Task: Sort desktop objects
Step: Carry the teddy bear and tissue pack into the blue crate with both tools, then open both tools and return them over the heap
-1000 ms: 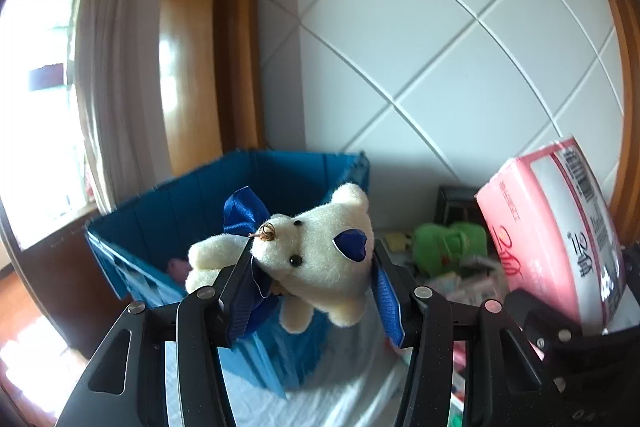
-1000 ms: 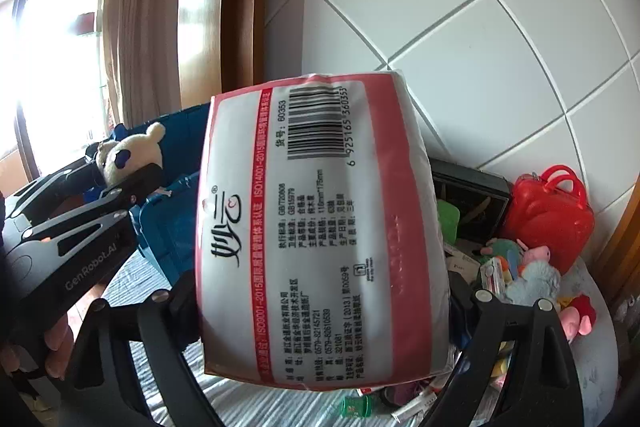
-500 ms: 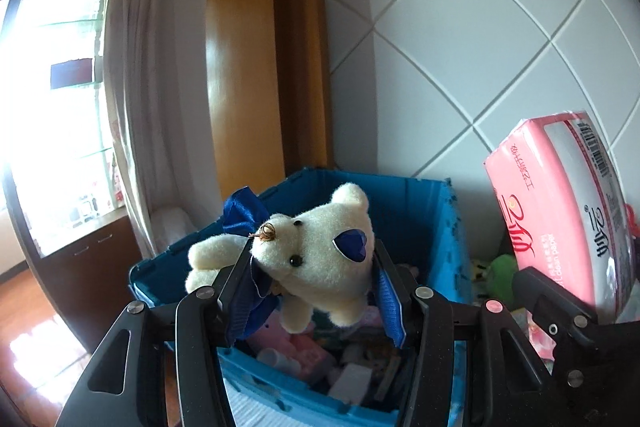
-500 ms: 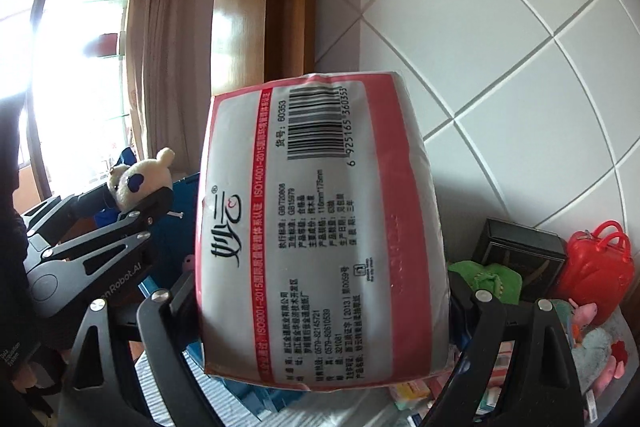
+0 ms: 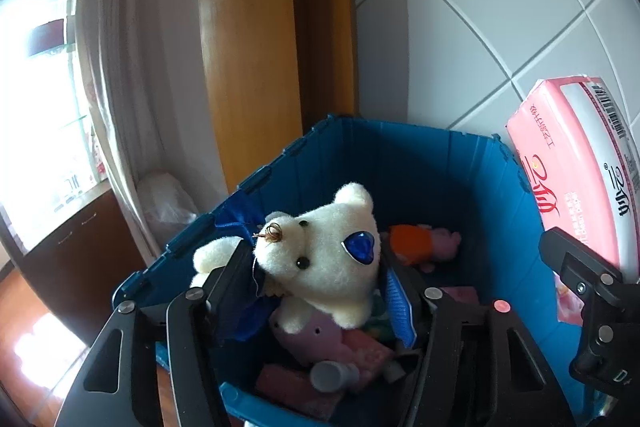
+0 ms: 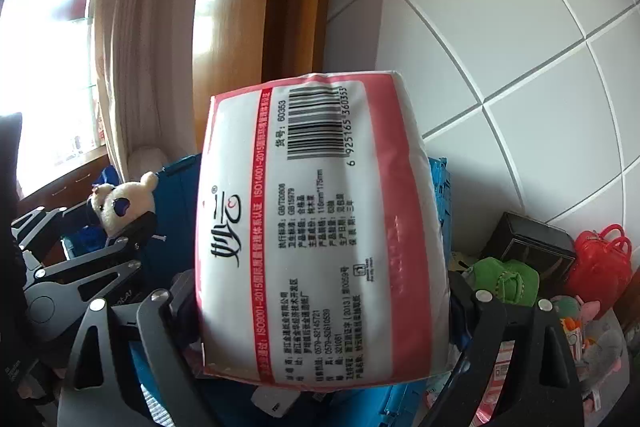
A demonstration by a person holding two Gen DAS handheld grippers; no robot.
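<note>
Both claws now hover over ribbed blue bin (image 5: 432, 167), plush bear (image 5: 324, 259) gripped.

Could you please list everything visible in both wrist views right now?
teddy bear: one, cream, held above the bin
tissue pack: one, pink and white, held upright
storage bin: one, blue, part-filled with toys
green plush: one, right of the bin
black box: one, by the tiled wall
red bag: one, far right
curtain: one, white, by the window
left hand-held gripper: black, shut on bear
right hand-held gripper: black, shut on pack
</note>
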